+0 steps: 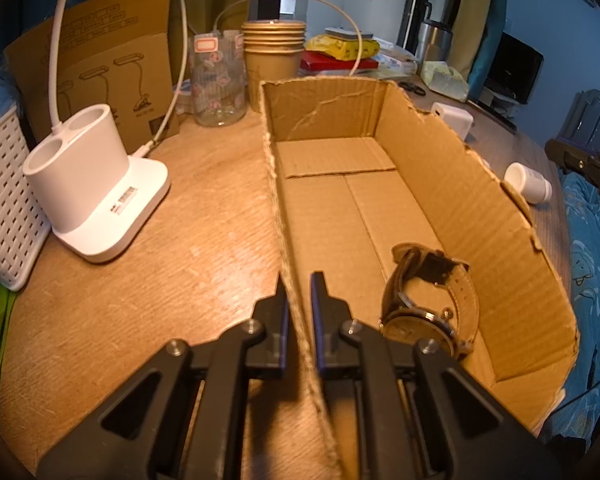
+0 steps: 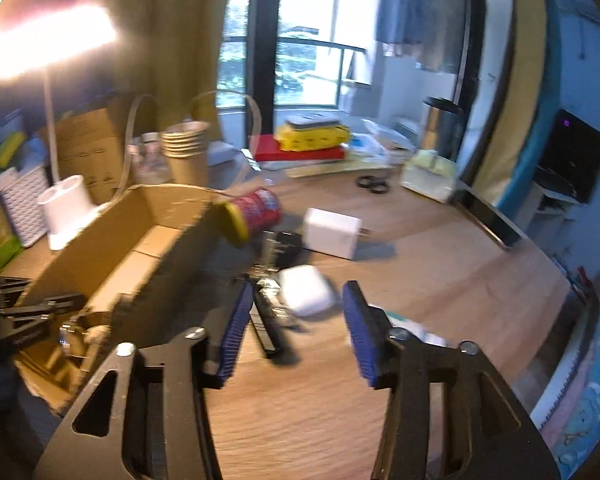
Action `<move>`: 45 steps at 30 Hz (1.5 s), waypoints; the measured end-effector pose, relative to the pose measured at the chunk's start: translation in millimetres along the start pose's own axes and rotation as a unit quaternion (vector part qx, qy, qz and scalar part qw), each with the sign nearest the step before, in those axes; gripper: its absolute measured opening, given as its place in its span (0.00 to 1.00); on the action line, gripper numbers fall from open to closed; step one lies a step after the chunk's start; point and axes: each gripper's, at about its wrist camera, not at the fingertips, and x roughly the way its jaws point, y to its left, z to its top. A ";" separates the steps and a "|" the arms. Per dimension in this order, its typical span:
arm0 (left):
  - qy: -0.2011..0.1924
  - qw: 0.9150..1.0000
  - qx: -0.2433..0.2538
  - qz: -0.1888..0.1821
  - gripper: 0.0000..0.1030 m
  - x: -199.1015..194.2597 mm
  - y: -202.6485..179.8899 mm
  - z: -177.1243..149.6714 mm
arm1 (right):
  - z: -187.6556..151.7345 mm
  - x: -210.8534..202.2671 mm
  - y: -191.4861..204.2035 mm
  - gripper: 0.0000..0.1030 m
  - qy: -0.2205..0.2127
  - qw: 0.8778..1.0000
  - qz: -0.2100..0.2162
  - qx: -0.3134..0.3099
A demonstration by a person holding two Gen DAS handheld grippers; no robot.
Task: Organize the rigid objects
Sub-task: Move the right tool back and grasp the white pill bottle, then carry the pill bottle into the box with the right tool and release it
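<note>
An open cardboard box [image 1: 428,184] lies on the wooden desk; it also shows in the right wrist view [image 2: 112,236]. A wristwatch [image 1: 432,304] lies inside it near the front. My left gripper [image 1: 300,280] is shut on the box's left wall, one finger on each side. My right gripper [image 2: 296,296] is open and empty above the desk. Ahead of it lie a white earbud case [image 2: 306,290], a black comb-like object [image 2: 270,320], a white charger [image 2: 332,232] and a red can with a yellow lid [image 2: 252,212]. A white bottle [image 1: 528,180] lies right of the box.
A white lamp base with pen holder [image 1: 96,184], a white basket [image 1: 4,204], a glass jar [image 1: 218,80], stacked paper cups [image 1: 272,56] and a cardboard sheet [image 1: 96,60] stand at the back left. Books, scissors [image 2: 374,184] and a steel flask [image 1: 432,40] sit further back.
</note>
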 end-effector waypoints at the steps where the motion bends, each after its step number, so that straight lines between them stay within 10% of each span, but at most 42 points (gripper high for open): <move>1: 0.000 1.000 0.000 0.000 0.10 0.2 -0.2 -0.2 | -1.5 1.8 -5.2 0.61 0.001 1.000 -0.006 0.001; 31: 0.002 1.000 0.001 -0.001 0.10 0.9 -0.9 -0.2 | -31.6 74.9 -73.1 0.64 0.072 0.996 -0.053 0.013; 35: 0.002 1.000 0.001 -0.001 0.10 1.0 -0.9 -0.1 | -31.2 77.7 -67.3 0.44 0.077 0.995 -0.056 0.007; 45: 0.001 1.000 0.001 0.000 0.10 1.4 -2.6 -0.8 | -25.9 65.0 -52.8 0.44 0.061 0.996 -0.059 -0.006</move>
